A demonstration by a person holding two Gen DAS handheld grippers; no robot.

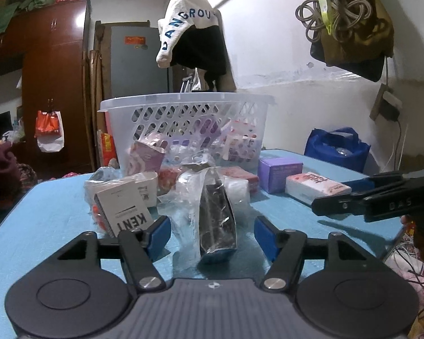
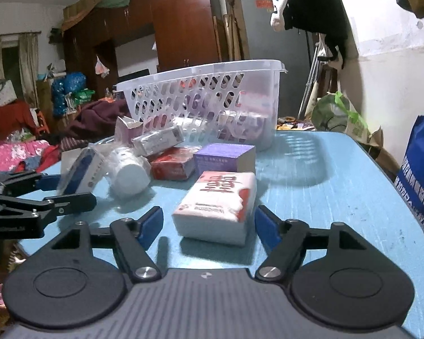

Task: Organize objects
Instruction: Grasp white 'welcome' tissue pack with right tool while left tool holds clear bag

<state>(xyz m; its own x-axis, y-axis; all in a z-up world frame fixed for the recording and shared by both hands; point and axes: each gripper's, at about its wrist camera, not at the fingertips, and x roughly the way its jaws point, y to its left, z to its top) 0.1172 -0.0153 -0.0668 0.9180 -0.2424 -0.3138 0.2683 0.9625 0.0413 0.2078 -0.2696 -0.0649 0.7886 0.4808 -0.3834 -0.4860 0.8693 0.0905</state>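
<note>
Your left gripper (image 1: 212, 234) sat at the bottom centre of its frame, its blue-padded jaws spread wide on either side of a dark packet in clear plastic wrap (image 1: 217, 220), without touching it. That straddle suggests you were lining up to pinch the packet.

Your right gripper (image 2: 209, 226) filled the bottom of its own frame, jaws likewise spread. Between them, at frame centre, lay a white tissue pack with red lettering (image 2: 216, 203), flat on the blue table (image 2: 339, 186). The right pad was just beside the pack's edge; the left pad stood apart.

Further out, toward the middle of the right view, were a purple box (image 2: 226, 158), a red box (image 2: 172, 165) and a white roll in plastic (image 2: 128, 173), lying close together. A box printed KENT (image 1: 124, 212) leaned at the left of the left view.

Behind the pile, in the upper middle of both frames, stood a white slotted basket (image 1: 183, 118), already holding several packages. It is probably where the loose items were meant to go.
</note>
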